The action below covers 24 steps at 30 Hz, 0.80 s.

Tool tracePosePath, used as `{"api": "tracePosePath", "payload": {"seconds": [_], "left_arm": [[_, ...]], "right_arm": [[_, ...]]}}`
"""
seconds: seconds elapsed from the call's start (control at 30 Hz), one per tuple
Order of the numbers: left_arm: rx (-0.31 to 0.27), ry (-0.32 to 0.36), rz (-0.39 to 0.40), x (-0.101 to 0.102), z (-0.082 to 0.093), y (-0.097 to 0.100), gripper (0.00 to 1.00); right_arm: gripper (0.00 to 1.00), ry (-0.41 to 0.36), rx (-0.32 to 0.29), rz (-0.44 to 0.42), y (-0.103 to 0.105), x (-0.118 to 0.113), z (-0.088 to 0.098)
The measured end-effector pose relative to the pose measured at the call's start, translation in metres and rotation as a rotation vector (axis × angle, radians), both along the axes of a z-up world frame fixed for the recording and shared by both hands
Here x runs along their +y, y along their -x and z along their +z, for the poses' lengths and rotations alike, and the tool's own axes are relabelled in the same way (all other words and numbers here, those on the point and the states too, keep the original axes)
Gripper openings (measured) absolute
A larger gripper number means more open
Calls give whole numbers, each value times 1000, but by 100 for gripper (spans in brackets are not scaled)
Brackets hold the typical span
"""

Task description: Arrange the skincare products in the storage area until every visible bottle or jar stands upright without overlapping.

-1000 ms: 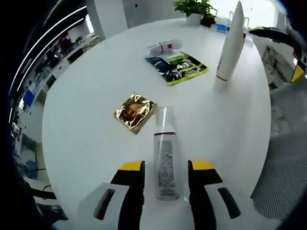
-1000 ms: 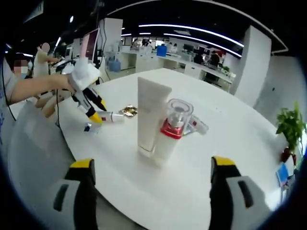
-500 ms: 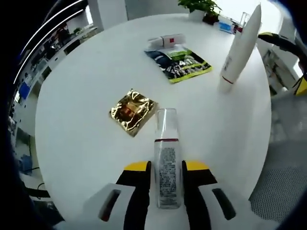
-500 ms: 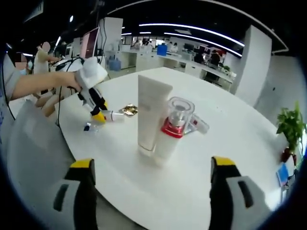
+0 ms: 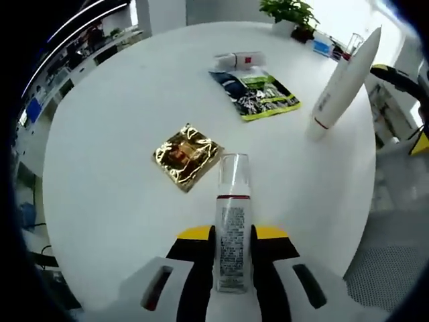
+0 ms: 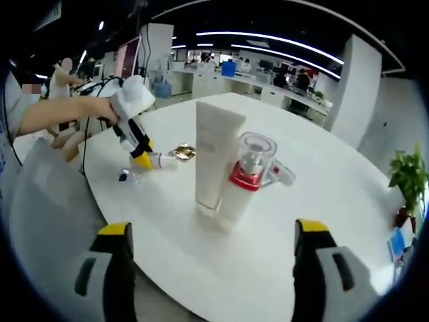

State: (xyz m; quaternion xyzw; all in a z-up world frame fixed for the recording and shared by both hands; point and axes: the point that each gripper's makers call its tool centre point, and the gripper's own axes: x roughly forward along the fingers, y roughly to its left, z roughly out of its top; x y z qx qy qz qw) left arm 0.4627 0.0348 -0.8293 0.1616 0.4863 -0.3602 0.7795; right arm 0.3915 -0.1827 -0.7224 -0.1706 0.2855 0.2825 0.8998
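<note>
In the left gripper view a slim spray bottle (image 5: 232, 228) with a clear cap and a red band lies on the round white table (image 5: 107, 168), and my left gripper (image 5: 232, 236) is shut on its body. A white tube (image 5: 342, 80) stands upright at the far right. In the right gripper view the white tube (image 6: 216, 161) and a pump bottle with a red collar and clear cap (image 6: 247, 178) stand side by side ahead of my right gripper (image 6: 211, 231), which is open and well short of them. The left gripper (image 6: 137, 149) holds the spray bottle (image 6: 161, 159) at the table's left.
A gold foil sachet (image 5: 186, 155) lies just beyond the spray bottle. Farther off lie a dark green sachet (image 5: 258, 95) and a small white and red tube (image 5: 238, 61). A potted plant (image 5: 289, 12) stands at the far edge. A person's hand (image 6: 64, 124) holds the left gripper.
My left gripper's jaws have closed from wide apart onto the lying spray bottle. The right gripper has stayed open and nearly still.
</note>
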Motion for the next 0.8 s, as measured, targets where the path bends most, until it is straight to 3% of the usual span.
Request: {"api": "tracePosePath", "payload": {"seconds": [0.3, 0.5, 0.8], "left_arm": [[22, 87, 27, -14, 3, 6, 17], [-16, 179, 63, -23, 20, 8, 17], [-43, 214, 61, -26, 29, 20, 16]], "right_arm": [[100, -62, 24, 7, 5, 7, -7], [100, -97, 20, -2, 4, 8, -9], [100, -153, 47, -6, 7, 17, -14]]}}
